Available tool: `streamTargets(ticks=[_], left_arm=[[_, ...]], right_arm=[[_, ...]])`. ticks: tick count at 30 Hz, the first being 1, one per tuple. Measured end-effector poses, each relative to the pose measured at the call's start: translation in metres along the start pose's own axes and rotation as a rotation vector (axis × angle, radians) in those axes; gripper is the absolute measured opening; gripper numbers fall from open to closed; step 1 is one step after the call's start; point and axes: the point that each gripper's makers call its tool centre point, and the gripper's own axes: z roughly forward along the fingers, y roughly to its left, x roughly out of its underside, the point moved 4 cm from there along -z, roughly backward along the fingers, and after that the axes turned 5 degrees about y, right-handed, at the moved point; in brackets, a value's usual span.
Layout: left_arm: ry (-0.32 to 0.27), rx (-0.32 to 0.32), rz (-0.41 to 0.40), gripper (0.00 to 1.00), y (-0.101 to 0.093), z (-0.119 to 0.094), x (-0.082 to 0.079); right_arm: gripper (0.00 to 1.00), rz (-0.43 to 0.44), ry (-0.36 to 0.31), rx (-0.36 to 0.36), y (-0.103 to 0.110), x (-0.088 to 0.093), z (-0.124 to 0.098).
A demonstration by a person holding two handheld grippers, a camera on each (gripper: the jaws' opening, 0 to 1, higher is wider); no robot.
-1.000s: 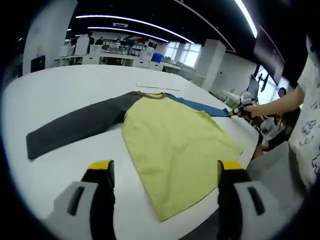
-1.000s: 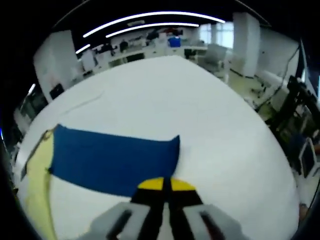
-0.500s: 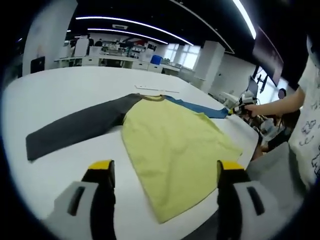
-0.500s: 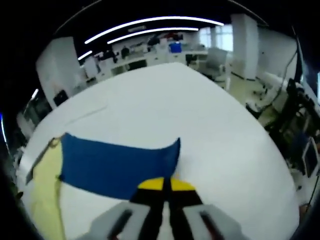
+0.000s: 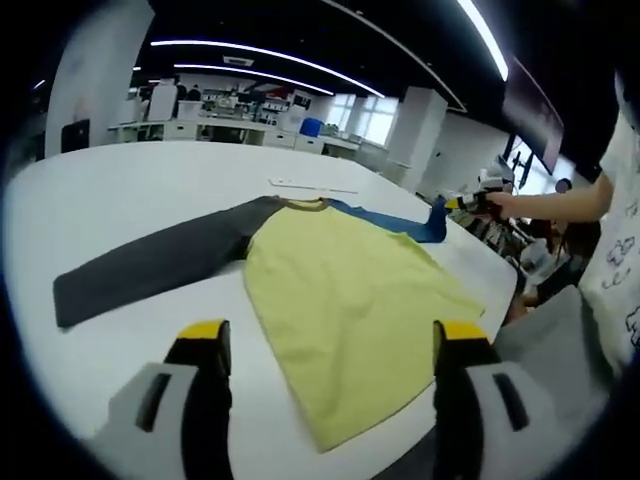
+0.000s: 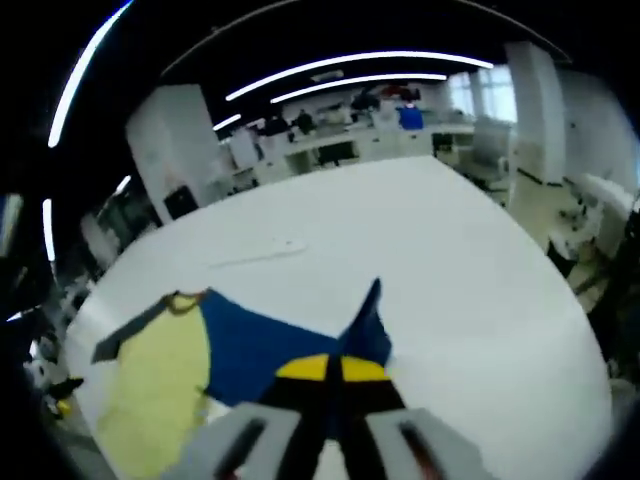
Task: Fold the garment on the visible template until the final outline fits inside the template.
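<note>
A long-sleeved shirt lies flat on the white table (image 5: 120, 180). It has a yellow body (image 5: 340, 290), a dark grey sleeve (image 5: 150, 262) stretched left and a blue sleeve (image 5: 400, 218) reaching right. My left gripper (image 5: 332, 338) hovers open above the shirt's near hem, with nothing between its fingers. In the left gripper view a hand holds my right gripper (image 5: 465, 203) above the table, with the blue cuff pinched in it. In the right gripper view the right gripper (image 6: 333, 368) is shut on the raised blue sleeve (image 6: 265, 340), and the yellow body (image 6: 160, 390) lies beyond it to the left.
A thin white strip (image 5: 312, 185) lies on the table just past the collar, also visible as a white strip (image 6: 255, 255). A person in a white shirt (image 5: 622, 250) stands at the table's right edge. Desks and pillars fill the background.
The right gripper has lifted the blue cuff off the table and carried it up and inward toward the shirt's body. The left gripper has stayed where it was.
</note>
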Motion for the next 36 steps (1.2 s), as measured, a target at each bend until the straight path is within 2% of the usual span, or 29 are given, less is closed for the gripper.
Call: streamTargets(ticks=[4, 6, 8, 9, 10, 12, 13, 15, 18, 24, 36], left_arm=[[0.002, -0.009, 0.019, 0.80, 0.001, -0.001, 0.000], [0.012, -0.033, 0.019, 0.80, 0.005, -0.001, 0.002], [-0.004, -0.041, 0.025, 0.80, 0.004, -0.003, -0.001], [-0.012, -0.043, 0.022, 0.79, 0.004, -0.004, -0.002], [-0.014, -0.044, 0.019, 0.79, 0.005, -0.004, -0.002], [-0.014, -0.045, 0.021, 0.79, 0.005, -0.003, -0.002], [-0.011, -0.046, 0.022, 0.79, 0.005, -0.003, -0.002], [-0.011, -0.043, 0.024, 0.79, 0.004, -0.003, -0.002], [0.002, -0.042, 0.022, 0.80, 0.003, -0.003, 0.000], [0.001, -0.041, 0.022, 0.80, 0.003, -0.004, 0.000], [0.001, -0.049, 0.024, 0.80, 0.004, -0.006, 0.000]], right_arm=[[0.00, -0.035, 0.007, -0.094, 0.039, -0.010, 0.014], [0.00, -0.066, 0.004, -0.144, 0.057, -0.016, 0.021], [0.00, -0.061, -0.001, -0.186, 0.074, -0.022, 0.027], [0.00, -0.064, -0.005, -0.217, 0.096, -0.021, 0.024], [0.00, -0.067, -0.007, -0.235, 0.104, -0.023, 0.026], [0.00, -0.077, -0.006, -0.255, 0.105, -0.028, 0.032], [0.00, -0.082, -0.010, -0.273, 0.124, -0.027, 0.029], [0.00, -0.086, -0.012, -0.309, 0.143, -0.030, 0.033], [0.00, -0.102, -0.013, -0.347, 0.165, -0.032, 0.039], [0.00, -0.079, -0.021, -0.442, 0.206, -0.043, 0.054], [0.00, -0.112, 0.000, -0.563, 0.282, -0.041, 0.074]])
